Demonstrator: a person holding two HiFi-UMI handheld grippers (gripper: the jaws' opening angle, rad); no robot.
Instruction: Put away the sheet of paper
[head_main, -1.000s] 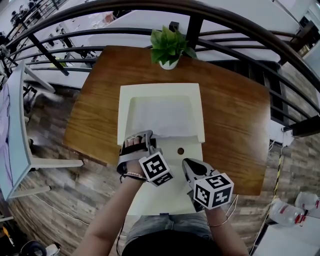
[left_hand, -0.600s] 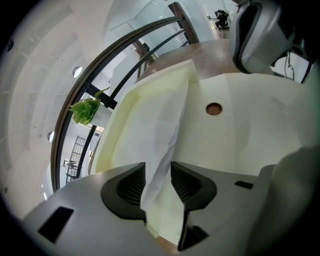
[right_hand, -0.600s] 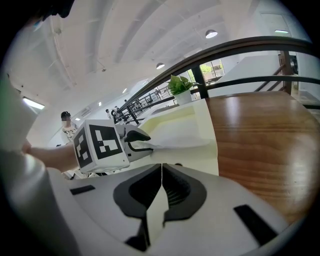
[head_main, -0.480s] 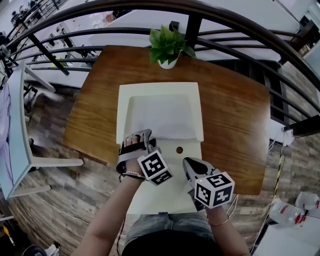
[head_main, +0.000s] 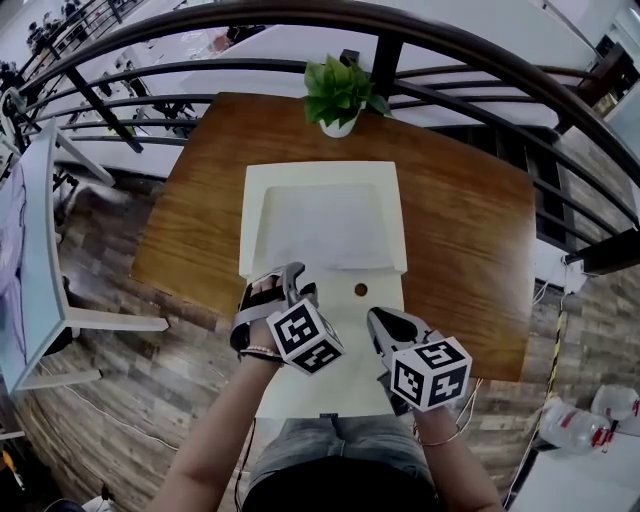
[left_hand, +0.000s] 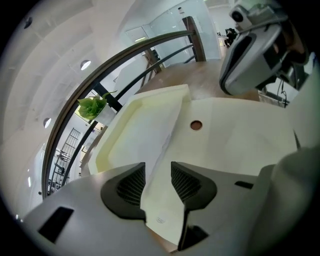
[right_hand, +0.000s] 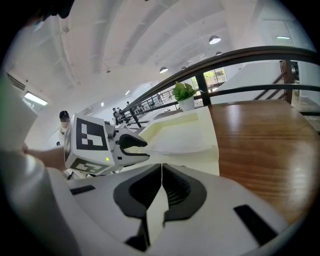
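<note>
**Sheet released into its case.** The sheet of paper (head_main: 322, 222) is lying flat in the recess of the cream document case (head_main: 250, 215). The case is resting on the wooden worktop (head_main: 460, 230), just in front of the potted plant (head_main: 338, 92). Its lid (head_main: 340, 380) is lying open toward the person, with a brown snap stud (head_main: 360, 289) showing.

The left hand-held gripper (head_main: 282, 283) is hovering over the case's near rim. Its jaws have just been opening and are standing wide apart, with nothing between them and only the cream surface showing below, so the sheet is lying free. The right hand-held gripper (head_main: 385, 325) is hanging over the lid's right part with its jaws meeting tip to tip. No view is showing anything pinched there.

Placing is judged complete, and closing the lid is probably what remains. Doing this well is likely calling for the following:

- taking the lid by its free near edge, well away from the sheet
- swinging it over slowly, so that moving air is not lifting the paper
- checking that the sheet's near edge is sitting inside the rim before pressing the stud home
</note>
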